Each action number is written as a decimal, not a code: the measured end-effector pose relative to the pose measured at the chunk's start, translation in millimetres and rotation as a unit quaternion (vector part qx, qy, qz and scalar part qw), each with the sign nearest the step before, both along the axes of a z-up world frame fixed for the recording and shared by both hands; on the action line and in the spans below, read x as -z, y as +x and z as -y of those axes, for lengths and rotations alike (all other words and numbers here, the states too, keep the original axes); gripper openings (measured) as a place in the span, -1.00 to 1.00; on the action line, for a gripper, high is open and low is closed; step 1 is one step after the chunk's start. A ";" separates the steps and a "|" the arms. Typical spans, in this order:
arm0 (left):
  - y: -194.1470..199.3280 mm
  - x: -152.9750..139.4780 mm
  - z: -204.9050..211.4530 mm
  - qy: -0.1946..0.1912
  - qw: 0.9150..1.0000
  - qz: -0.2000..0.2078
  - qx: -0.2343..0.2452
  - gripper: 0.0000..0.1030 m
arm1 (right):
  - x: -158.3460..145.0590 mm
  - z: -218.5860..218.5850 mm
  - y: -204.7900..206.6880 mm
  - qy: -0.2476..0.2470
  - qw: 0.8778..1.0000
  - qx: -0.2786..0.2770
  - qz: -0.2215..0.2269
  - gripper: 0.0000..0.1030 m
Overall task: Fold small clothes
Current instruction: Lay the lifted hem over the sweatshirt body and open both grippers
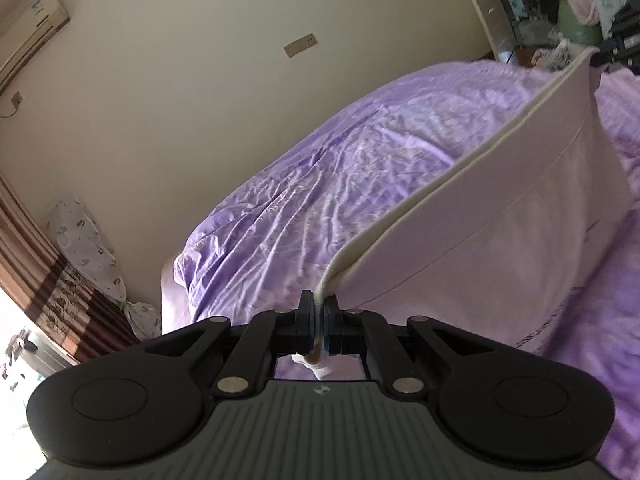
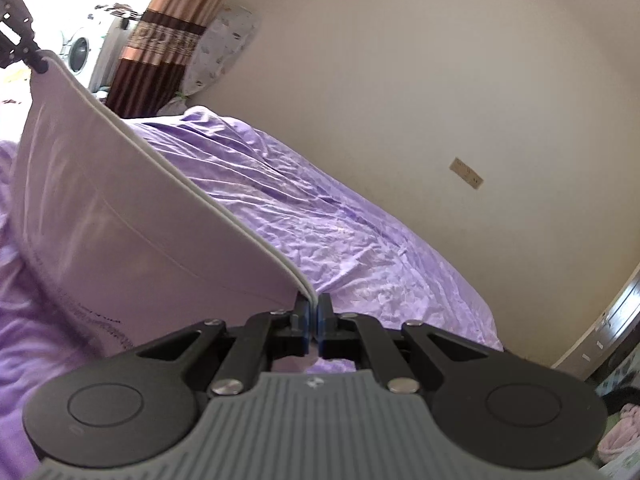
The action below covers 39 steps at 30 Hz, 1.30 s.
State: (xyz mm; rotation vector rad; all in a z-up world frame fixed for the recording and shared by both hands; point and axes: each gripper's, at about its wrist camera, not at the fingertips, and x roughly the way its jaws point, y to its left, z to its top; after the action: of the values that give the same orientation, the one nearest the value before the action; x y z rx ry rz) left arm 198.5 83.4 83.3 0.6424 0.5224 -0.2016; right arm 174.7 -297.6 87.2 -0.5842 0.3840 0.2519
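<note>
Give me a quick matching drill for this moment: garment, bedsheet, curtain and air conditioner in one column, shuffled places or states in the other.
Things:
1. pale garment
2. purple bedsheet
3. brown striped curtain
4. air conditioner

Places or states:
A. mounted high on the wall
B. stretched in the air between left gripper and right gripper
C. hanging beside the bright window
D. spread wrinkled over the bed

Pairs: 1-B, 2-D, 3-C, 4-A

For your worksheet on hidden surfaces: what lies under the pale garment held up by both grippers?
Under the pale garment lies the purple bedsheet; its lower hem seems to rest there. The sheet directly behind the cloth is hidden.
</note>
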 end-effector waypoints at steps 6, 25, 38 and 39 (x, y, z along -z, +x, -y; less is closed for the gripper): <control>93.8 43.7 0.9 0.018 0.998 -0.036 -0.043 -0.93 | 28.3 -9.2 108.3 0.013 0.999 0.006 -0.033 -1.00; 261.5 220.8 -42.2 -0.099 0.969 -0.195 -0.114 -0.92 | 244.9 -42.8 330.2 0.045 0.979 0.065 -0.186 -1.00; 248.7 179.6 -48.6 -0.160 0.973 -0.121 -0.119 -0.94 | 207.6 -42.8 304.2 0.069 0.988 0.086 -0.113 -1.00; 253.6 183.2 -48.0 -0.165 0.971 -0.124 -0.124 -0.94 | 209.6 -43.0 309.0 0.071 0.987 0.087 -0.117 -1.00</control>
State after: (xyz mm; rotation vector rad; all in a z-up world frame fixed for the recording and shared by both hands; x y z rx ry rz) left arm 452.1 131.4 -99.9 0.2229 0.7844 -0.1288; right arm 483.6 -254.6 -122.4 -0.3786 0.6355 0.1775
